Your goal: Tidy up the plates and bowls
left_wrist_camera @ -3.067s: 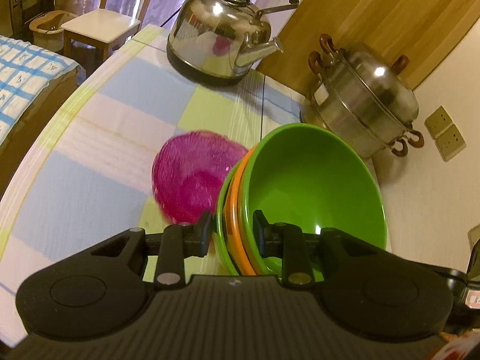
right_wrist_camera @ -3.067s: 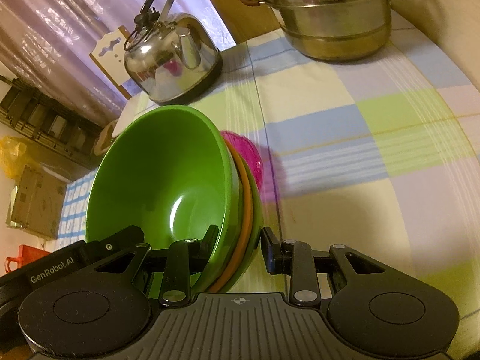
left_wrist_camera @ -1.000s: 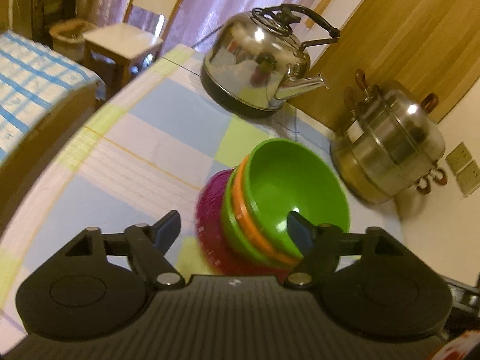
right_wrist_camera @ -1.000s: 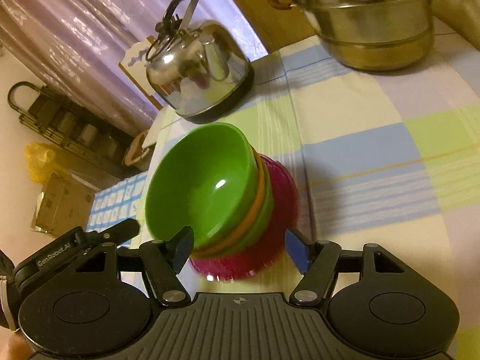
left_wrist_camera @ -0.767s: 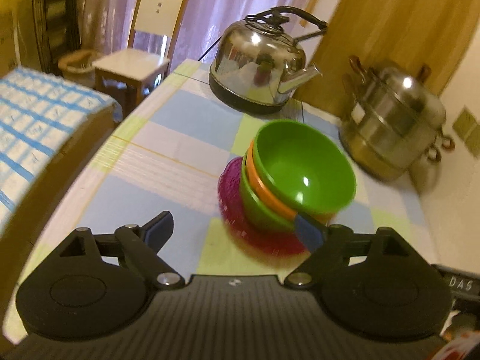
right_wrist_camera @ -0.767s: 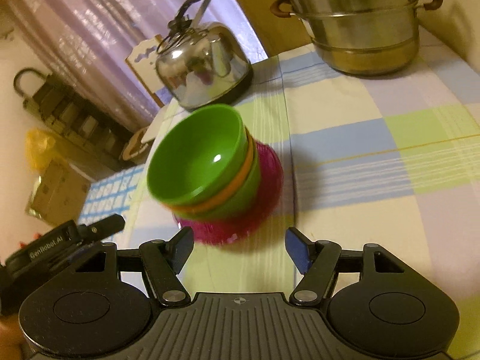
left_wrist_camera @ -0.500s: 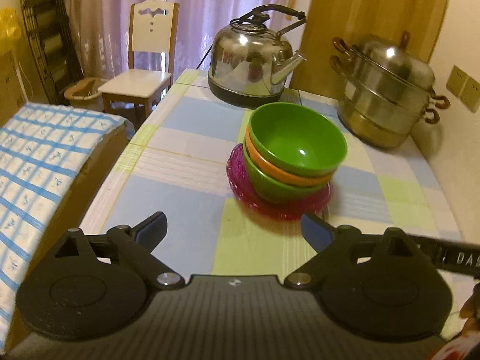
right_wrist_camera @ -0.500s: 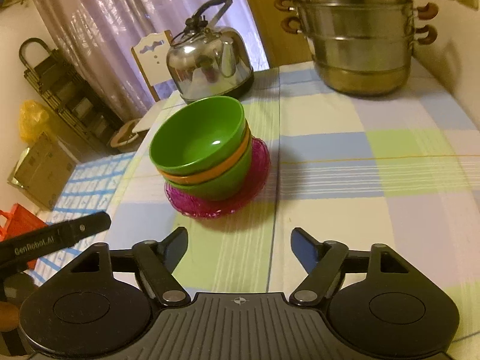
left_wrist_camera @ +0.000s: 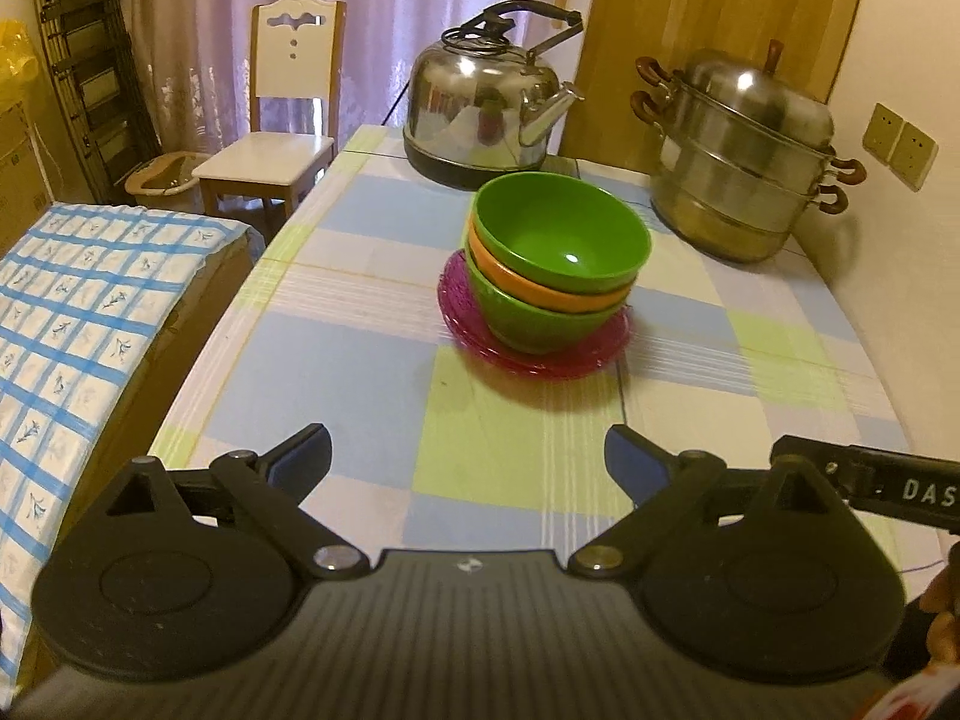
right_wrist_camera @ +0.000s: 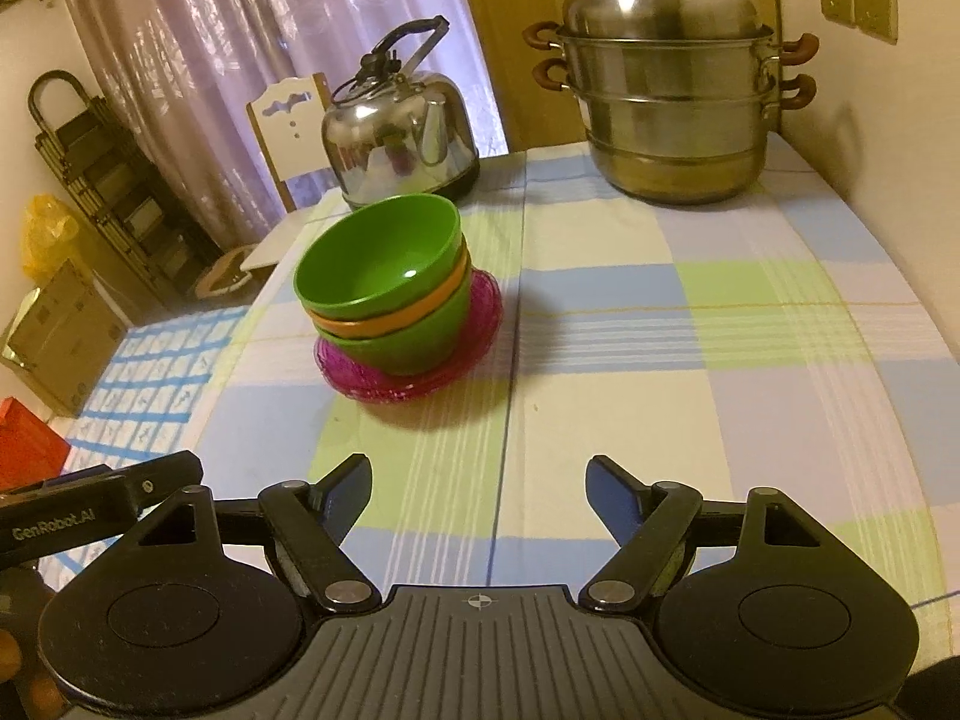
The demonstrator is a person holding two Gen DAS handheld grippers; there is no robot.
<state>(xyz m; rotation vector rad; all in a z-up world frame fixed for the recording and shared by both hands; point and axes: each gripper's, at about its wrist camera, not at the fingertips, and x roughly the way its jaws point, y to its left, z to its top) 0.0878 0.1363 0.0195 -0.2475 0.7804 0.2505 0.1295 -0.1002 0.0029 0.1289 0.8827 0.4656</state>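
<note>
Left wrist: left gripper (left_wrist_camera: 468, 459) spread wide and empty, bowl stack (left_wrist_camera: 555, 267) nested green-orange-green on pink plate (left_wrist_camera: 534, 339) mid-table (left_wrist_camera: 336, 360), well apart from fingertips. Right wrist: right gripper (right_wrist_camera: 478, 489) also empty, gaping; same stack (right_wrist_camera: 390, 285) ahead-left near kettle (right_wrist_camera: 399, 141). Probably light, rigid, slick plastic; best pinched at rims, both sides.

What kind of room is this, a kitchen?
Probably a home dining corner, not a full kitchen: a table under a checked pastel tablecloth carries a steel kettle and a stacked steel steamer pot, with a white wooden chair before purple curtains.
</note>
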